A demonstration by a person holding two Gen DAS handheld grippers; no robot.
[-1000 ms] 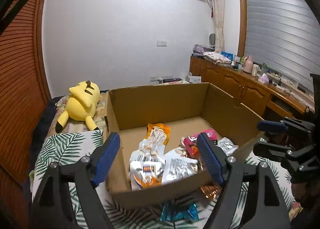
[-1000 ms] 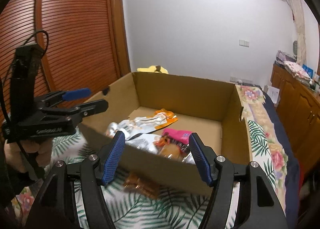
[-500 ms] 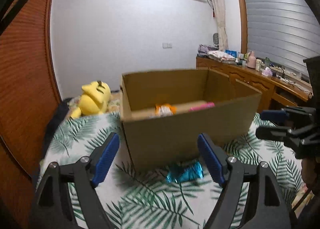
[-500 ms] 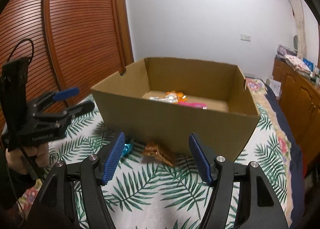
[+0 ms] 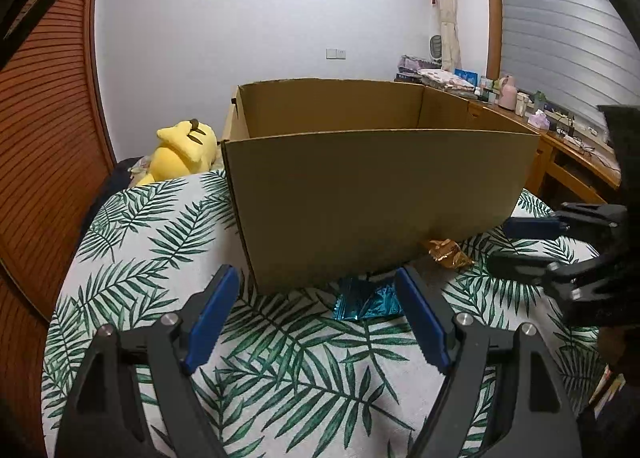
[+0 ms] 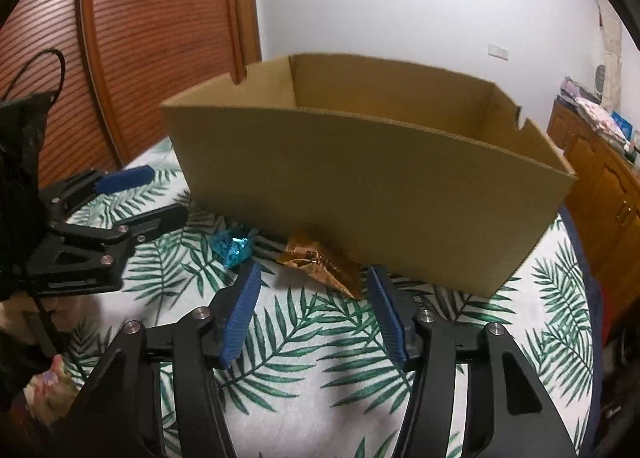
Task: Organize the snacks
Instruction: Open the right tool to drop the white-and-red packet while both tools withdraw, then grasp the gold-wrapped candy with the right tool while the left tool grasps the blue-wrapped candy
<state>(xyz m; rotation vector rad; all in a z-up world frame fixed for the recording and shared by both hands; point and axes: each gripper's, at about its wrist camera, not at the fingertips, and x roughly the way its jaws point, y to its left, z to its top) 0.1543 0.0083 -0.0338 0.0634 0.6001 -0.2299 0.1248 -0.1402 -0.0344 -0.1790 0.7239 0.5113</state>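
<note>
A brown cardboard box [image 5: 380,194] stands on the palm-leaf bedspread, and its near wall hides whatever is inside. At the foot of that wall lie a shiny blue snack packet [image 5: 366,302] and a bronze snack packet [image 5: 448,254]. My left gripper [image 5: 316,278] is low over the bedspread and open, with the blue packet just ahead between its fingertips, apart from the pads. The right gripper [image 6: 315,270] is closing its jaws. The bronze packet [image 6: 332,272] lies at its fingertips, with no pad pressing on it. The blue packet [image 6: 232,246] sits to its left.
A yellow plush toy [image 5: 184,152] lies behind the box on the left. A wooden slatted door [image 6: 152,38] fills the left side. A wooden cabinet [image 6: 600,186] with clutter runs along the right. In the right wrist view the left gripper [image 6: 164,194] reaches in from the left.
Both grippers have dropped from above the box to bedspread level in front of it, so the snacks inside are out of sight. The right jaws have narrowed.
</note>
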